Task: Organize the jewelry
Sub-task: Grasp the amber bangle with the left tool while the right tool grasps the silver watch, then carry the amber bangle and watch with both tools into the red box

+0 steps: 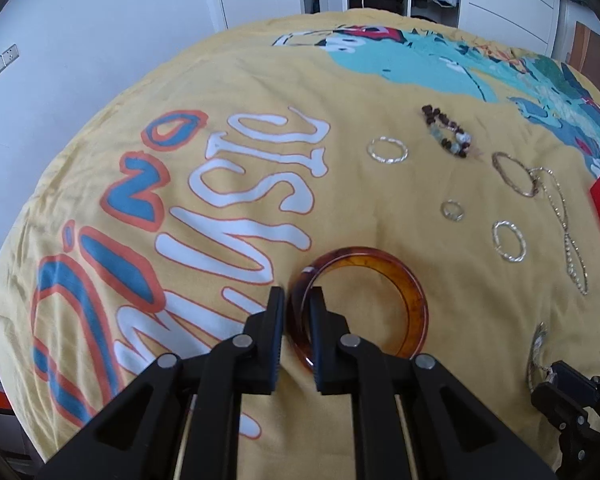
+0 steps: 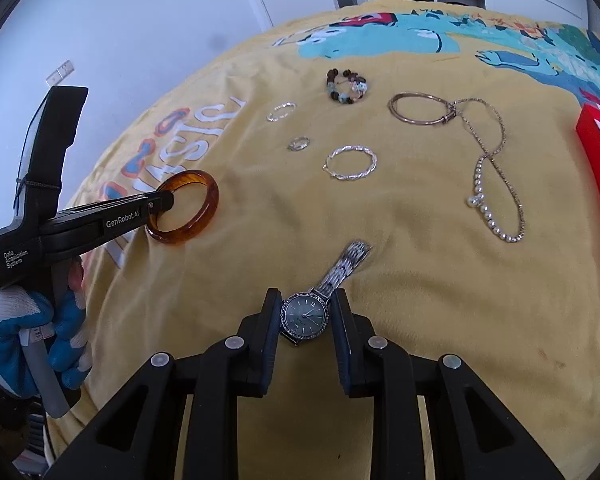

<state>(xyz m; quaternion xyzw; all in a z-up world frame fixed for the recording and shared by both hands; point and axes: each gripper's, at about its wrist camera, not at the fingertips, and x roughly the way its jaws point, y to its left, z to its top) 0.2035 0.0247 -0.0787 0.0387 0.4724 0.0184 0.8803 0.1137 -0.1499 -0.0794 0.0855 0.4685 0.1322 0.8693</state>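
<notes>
Amber bangle lies on the yellow bedspread, its left rim pinched between the nearly closed fingers of the left gripper, one finger inside the ring and one outside. Right gripper has its pads against both sides of the watch face, the metal strap trailing away ahead. Farther up the bedspread lie a bead bracelet, three silver rings, a thin bangle and a pearl chain, well apart from both tools; nothing stands between.

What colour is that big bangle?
The bangle is translucent amber-brown with darker mottling, clearest in the left wrist view.
</notes>
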